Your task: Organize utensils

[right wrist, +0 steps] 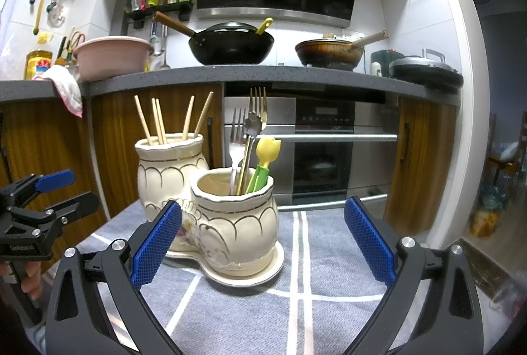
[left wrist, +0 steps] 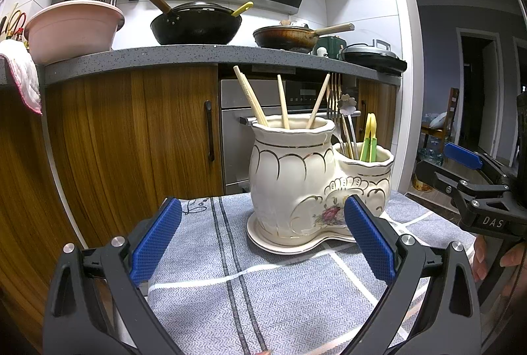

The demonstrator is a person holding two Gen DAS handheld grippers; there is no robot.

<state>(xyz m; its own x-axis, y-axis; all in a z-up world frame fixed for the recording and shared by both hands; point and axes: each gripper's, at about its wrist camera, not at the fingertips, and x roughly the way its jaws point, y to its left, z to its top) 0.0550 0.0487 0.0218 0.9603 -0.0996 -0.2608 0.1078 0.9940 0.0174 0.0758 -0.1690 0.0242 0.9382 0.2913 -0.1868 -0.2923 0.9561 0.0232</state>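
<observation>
Utensils [right wrist: 250,154] upright in cream, gold-trimmed two-pot ceramic holder [right wrist: 210,210].

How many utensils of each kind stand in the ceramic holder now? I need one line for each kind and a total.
Chopsticks, in the tall pot: 5
Forks, in the short pot: 2
Flower-ended spoon: 1
Yellow-green tulip utensil: 1
Total: 9

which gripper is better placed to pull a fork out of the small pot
Probably the right gripper. Its view has the small pot nearest, forks up front. From the left gripper, the tall pot of chopsticks partly blocks it. Both are open, empty.
</observation>
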